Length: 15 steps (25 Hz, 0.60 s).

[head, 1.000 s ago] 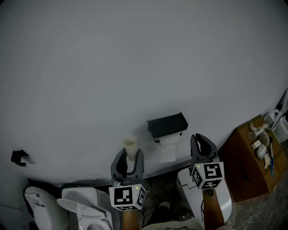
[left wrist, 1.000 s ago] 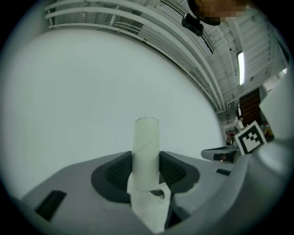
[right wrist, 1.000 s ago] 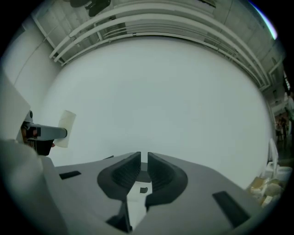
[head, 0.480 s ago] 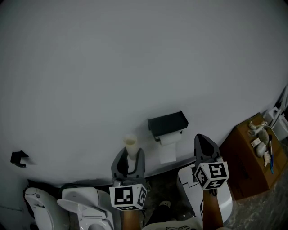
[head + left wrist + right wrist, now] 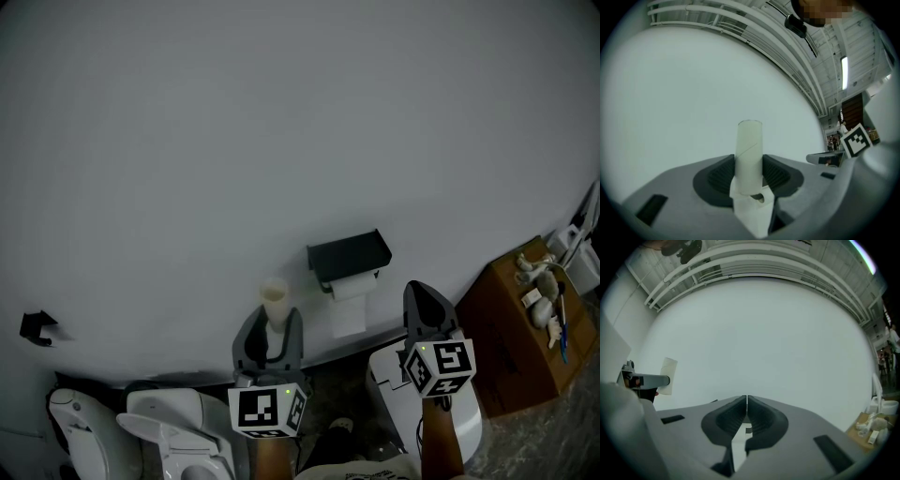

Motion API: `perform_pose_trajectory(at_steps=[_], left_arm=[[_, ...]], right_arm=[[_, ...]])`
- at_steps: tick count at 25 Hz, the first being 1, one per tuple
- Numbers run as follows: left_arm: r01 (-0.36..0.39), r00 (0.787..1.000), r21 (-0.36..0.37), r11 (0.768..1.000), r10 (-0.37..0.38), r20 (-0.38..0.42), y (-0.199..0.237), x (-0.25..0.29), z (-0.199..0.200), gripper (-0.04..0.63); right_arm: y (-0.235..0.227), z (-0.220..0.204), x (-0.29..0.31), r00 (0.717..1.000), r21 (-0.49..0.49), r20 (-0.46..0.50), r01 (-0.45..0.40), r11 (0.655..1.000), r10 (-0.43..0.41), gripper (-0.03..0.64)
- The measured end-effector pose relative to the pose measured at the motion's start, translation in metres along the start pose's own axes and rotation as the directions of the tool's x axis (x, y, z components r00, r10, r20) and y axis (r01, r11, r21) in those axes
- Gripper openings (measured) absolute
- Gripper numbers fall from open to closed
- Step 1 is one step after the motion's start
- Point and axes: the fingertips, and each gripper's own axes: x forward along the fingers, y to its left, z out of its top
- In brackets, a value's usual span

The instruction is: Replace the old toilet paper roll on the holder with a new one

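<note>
A black holder [image 5: 348, 256] is fixed to the grey wall, with a white paper roll [image 5: 351, 289] on it and a sheet hanging down. My left gripper [image 5: 271, 324] is left of and below the holder, shut on a bare cardboard tube [image 5: 273, 304] that stands upright. In the left gripper view the tube [image 5: 749, 154] rises between the pads of the left gripper [image 5: 749, 174]. My right gripper [image 5: 420, 298] is right of the roll, shut, and apart from it. In the right gripper view the right gripper [image 5: 746, 402] has its jaws together with nothing between them.
A white toilet [image 5: 178, 427] stands at the lower left. A white bin [image 5: 389, 380] sits below the right gripper. At the right is a brown wooden cabinet [image 5: 520, 337] with small items on top. A black hook [image 5: 36, 326] is on the wall at far left.
The right gripper's jaws have closed from slightly apart to fully together, and it has shifted a little to the right. The left gripper and the tube have stayed put.
</note>
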Motion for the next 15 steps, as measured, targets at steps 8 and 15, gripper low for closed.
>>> perform_pose_trajectory(at_steps=[8, 15], left_arm=[[-0.007, 1.0, -0.004, 1.0, 0.007, 0.002, -0.0033, -0.0018, 0.0017, 0.184], [-0.012, 1.0, 0.003, 1.0, 0.012, 0.002, -0.0037, -0.003, 0.0024, 0.184]], right_arm=[[-0.0026, -0.0025, -0.001, 1.0, 0.001, -0.007, -0.005, 1.0, 0.005, 0.025], [-0.0018, -0.0034, -0.0007, 1.0, 0.011, -0.006, -0.014, 1.0, 0.014, 0.025]])
